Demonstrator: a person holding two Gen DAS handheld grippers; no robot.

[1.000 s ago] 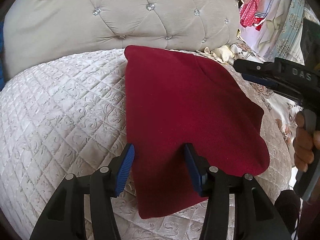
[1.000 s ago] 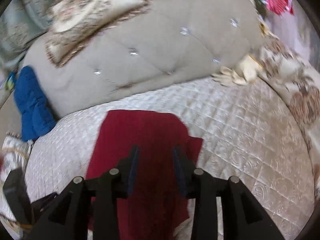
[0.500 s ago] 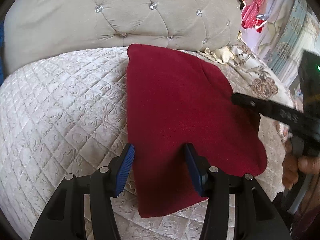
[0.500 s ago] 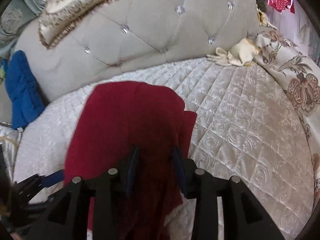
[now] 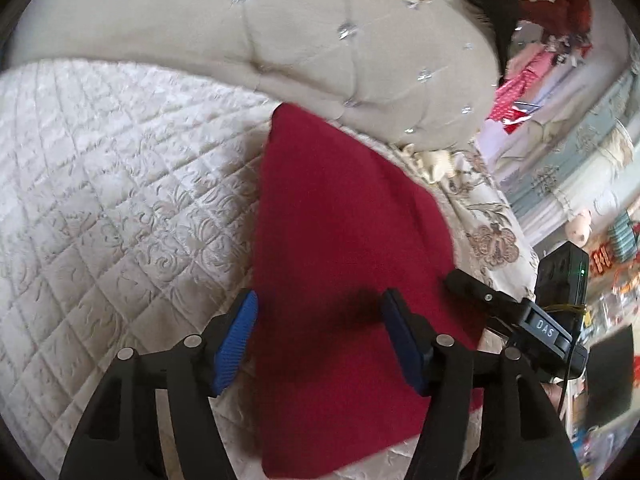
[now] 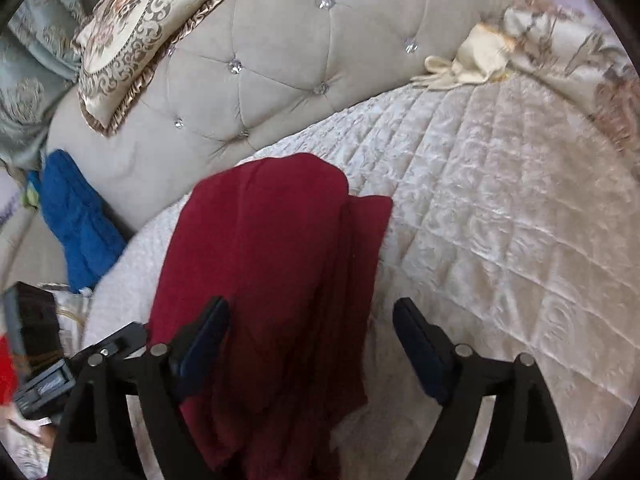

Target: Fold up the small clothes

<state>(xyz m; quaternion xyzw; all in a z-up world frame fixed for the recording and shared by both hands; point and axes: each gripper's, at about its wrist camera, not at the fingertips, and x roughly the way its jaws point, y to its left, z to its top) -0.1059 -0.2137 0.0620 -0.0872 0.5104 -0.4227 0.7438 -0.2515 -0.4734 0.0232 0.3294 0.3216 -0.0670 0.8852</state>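
A dark red garment [image 5: 340, 264] lies folded lengthwise on the white quilted bed cover [image 5: 100, 200]. My left gripper [image 5: 318, 338] is open, its blue pads above the garment's near end, empty. My right gripper [image 6: 310, 340] is open and empty over the garment [image 6: 260, 264], which shows layered folds along its right side. The right gripper's black body [image 5: 516, 316] shows at the garment's right edge in the left wrist view. The left gripper's body [image 6: 52, 376] shows at lower left in the right wrist view.
A beige tufted headboard [image 6: 280, 60] curves behind the bed, with a patterned cushion [image 6: 132, 36] on top. A blue cloth [image 6: 76, 216] lies at the left, a cream cloth [image 6: 472, 60] at the back right. Floral bedding [image 5: 492, 236] hangs on the right.
My right gripper has opened wide and let go of the red garment, whose folded part now lies flat. The left view has turned left and closer; its jaws stay open.
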